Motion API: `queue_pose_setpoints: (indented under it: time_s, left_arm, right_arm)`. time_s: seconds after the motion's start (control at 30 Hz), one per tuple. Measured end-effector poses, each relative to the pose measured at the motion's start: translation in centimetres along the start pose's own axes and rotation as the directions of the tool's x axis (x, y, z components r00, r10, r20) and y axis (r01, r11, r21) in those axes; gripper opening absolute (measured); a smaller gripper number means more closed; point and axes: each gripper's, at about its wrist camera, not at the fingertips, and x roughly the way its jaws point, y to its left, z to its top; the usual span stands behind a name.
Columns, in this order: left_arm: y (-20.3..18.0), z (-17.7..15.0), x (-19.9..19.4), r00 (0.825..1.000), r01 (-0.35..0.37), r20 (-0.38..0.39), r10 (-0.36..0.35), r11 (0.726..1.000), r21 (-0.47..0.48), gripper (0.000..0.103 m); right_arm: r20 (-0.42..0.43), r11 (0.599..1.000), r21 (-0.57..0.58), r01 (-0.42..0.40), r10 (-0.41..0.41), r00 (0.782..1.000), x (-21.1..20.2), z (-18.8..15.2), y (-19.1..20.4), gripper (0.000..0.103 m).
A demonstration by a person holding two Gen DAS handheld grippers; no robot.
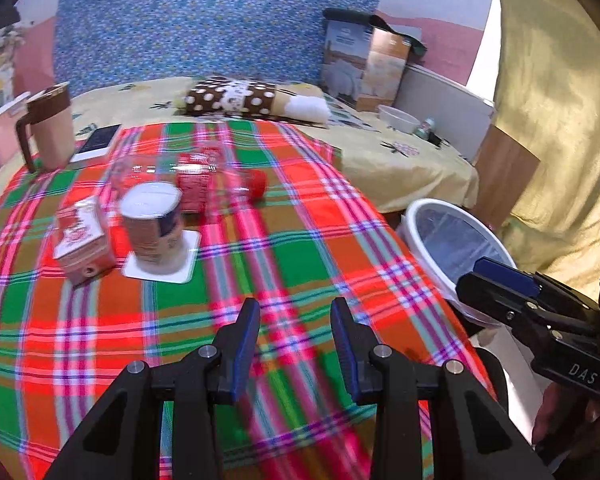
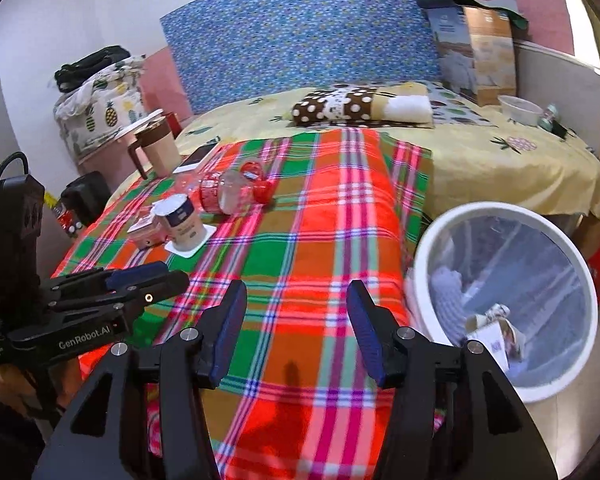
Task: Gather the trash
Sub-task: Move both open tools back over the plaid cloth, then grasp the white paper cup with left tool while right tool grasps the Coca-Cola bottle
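Trash, three pieces, grouped on the far left part of the plaid cloth (image 2: 320,240) that is spread over the bed; well apart from both grippers.

Item 1: bottle (image 1: 204,184), clear plastic, red label and red cap, laid on its side. Judged empty, so light, springy under pressure and apt to roll. Best taken across the labelled middle, jaws square to its length.

Item 2: cup (image 1: 154,226), foil-sealed base up, standing inverted on its flat rim, just in front of the bottle. Judged thin-walled and easily crushed; the rounded wall may slip. Best taken across the mid-body with light pressure.

Item 3: carton (image 1: 84,240), small, red and white, just beside the cup; whether they touch cannot be told. Judged light, stiff at the edges and soft on the faces. Best taken across the two broad faces.

Receptacle: bin (image 2: 420,264), white, lined, set beside the bed at the right edge of the cloth; crumpled paper is seen already inside.

Left gripper (image 1: 296,316): jaws parted to a middling gap, nothing between them, held over bare cloth.

Right gripper (image 2: 296,300): jaws set wider, nothing held, just beside the bin.
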Motion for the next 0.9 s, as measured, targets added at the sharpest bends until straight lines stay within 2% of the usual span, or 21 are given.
queue_pose_setpoints:
  time_s: [0.17,0.27,0.47,0.6,0.9]
  left_arm:
    - [2.7,0.7,-0.2,0.998,-0.061,0.016,0.062,0.997,-0.038,0.038]
    - [4.1,1.3,-0.1,0.995,-0.089,0.029,0.091,0.994,-0.063,0.047]
    - [6.3,2.8,0.8,0.989,-0.134,0.046,0.138,0.988,-0.083,0.055]
    - [7.4,3.7,1.8,0.986,-0.156,0.046,0.16,0.984,-0.082,0.056]
    - [8.7,4.7,4.3,0.986,-0.16,0.023,0.163,0.984,-0.079,0.056]
  right_arm:
    - [0.003,0.999,-0.027,-0.017,0.018,1.0,0.7,0.7,0.7,0.054]
    - [0.001,0.999,-0.045,-0.029,0.029,1.0,1.4,1.3,1.0,0.054]
    - [-0.012,0.997,-0.055,-0.049,0.048,0.999,3.0,2.5,1.2,0.054]
    - [-0.025,0.996,-0.064,-0.056,0.054,0.998,4.1,3.2,1.5,0.054]
    - [-0.048,0.996,-0.06,-0.06,0.057,0.997,6.0,4.3,1.4,0.054]
